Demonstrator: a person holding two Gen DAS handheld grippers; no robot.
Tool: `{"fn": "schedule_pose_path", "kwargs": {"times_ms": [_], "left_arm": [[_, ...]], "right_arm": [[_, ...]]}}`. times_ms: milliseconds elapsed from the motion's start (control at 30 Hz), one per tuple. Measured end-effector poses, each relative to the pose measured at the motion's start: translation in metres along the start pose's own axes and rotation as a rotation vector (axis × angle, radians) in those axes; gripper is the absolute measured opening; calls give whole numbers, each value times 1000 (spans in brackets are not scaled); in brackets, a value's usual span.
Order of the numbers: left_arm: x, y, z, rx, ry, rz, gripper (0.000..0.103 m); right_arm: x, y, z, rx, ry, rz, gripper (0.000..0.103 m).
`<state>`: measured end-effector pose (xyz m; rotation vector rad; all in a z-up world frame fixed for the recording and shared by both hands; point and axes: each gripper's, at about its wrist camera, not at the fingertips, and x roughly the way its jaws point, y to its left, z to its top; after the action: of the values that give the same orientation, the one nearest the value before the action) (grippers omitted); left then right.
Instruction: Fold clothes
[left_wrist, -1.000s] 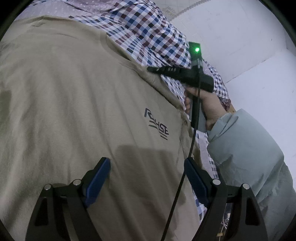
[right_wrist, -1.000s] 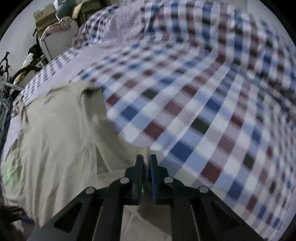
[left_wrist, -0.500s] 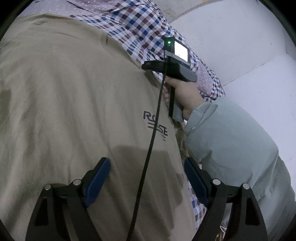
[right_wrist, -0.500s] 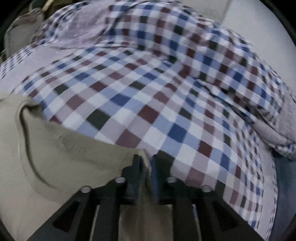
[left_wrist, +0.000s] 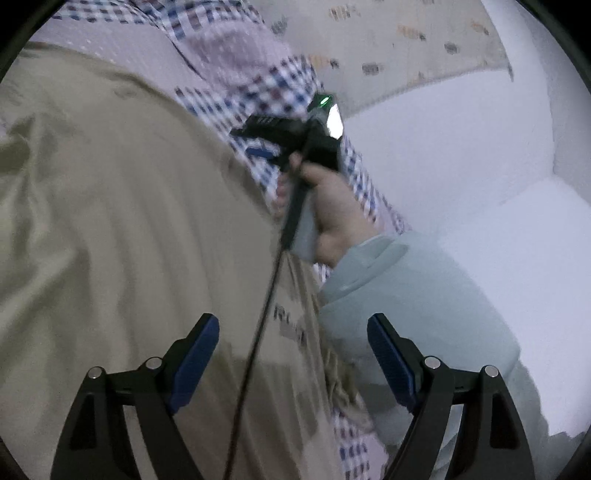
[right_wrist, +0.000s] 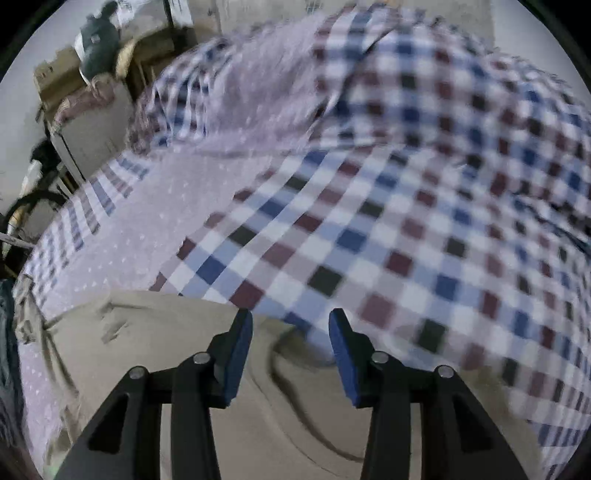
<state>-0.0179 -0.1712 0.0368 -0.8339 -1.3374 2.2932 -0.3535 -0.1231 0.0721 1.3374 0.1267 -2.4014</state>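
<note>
A beige T-shirt (left_wrist: 122, 236) with a dark chest logo lies spread over a checked bedspread (right_wrist: 388, 221). My left gripper (left_wrist: 293, 328) hovers open above the shirt near the logo, nothing between its blue pads. In the left wrist view a hand in a pale green sleeve (left_wrist: 399, 306) holds the right gripper (left_wrist: 258, 142) over the shirt's upper edge. In the right wrist view the right gripper (right_wrist: 291, 321) is opening. The shirt's collar edge (right_wrist: 295, 365) lies loose below its blue pads, which do not press on it.
A white wall (left_wrist: 461, 155) and a white ledge (left_wrist: 535, 258) border the bed on the right. Beyond the bed's far side stand cardboard boxes (right_wrist: 74, 74) and clutter, with a bicycle (right_wrist: 33, 192) at the left edge. A black cable (left_wrist: 258, 332) hangs across the left wrist view.
The right gripper's jaws were shut on the shirt fabric and now stand apart, the fabric dropped below them. It swept along the shirt's top edge. The left gripper shifted, so the logo sits lower in its view.
</note>
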Motion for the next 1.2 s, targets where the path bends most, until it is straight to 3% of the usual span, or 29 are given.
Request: {"fn": "schedule_pose_path", "kwargs": {"times_ms": [200,233,267,333,467,533,600,700,733,767,933,1100,1200], "left_arm": [[-28,16,21,-59,-129,19,86],[-33,15,22,-66,-153,21,86],[-41,17,22,-72,-168,23,86],[-56,24,26,-91,-219,26,86],[-74,35,40,-125,-291,27,86],[-83,40,46,-136,-301,27,86],[-91,44,48,-147,-318,28,86],[-97,51,53,-165,-326,24,86],[-99,53,55,-169,-324,20,86],[-99,53,57,-170,-318,20,86],[-107,49,63,-147,-285,10,86],[-118,28,65,-55,-289,-7,88],[-118,12,62,8,-277,-3,89]], "right_arm": [[53,12,8,17,120,-75,44],[55,15,9,10,123,-79,30],[54,19,10,-17,108,-79,8],[46,28,14,-64,51,-114,8],[24,31,27,-18,-133,-220,4],[31,31,31,8,-131,-259,4],[42,28,30,35,-96,-297,6],[24,24,20,81,-139,-319,34],[12,23,17,102,-168,-301,49],[1,22,14,122,-197,-281,51],[-69,20,-6,145,-267,-157,53],[-192,40,-58,161,-377,-72,55],[-270,54,-108,169,-446,-40,59]]}}
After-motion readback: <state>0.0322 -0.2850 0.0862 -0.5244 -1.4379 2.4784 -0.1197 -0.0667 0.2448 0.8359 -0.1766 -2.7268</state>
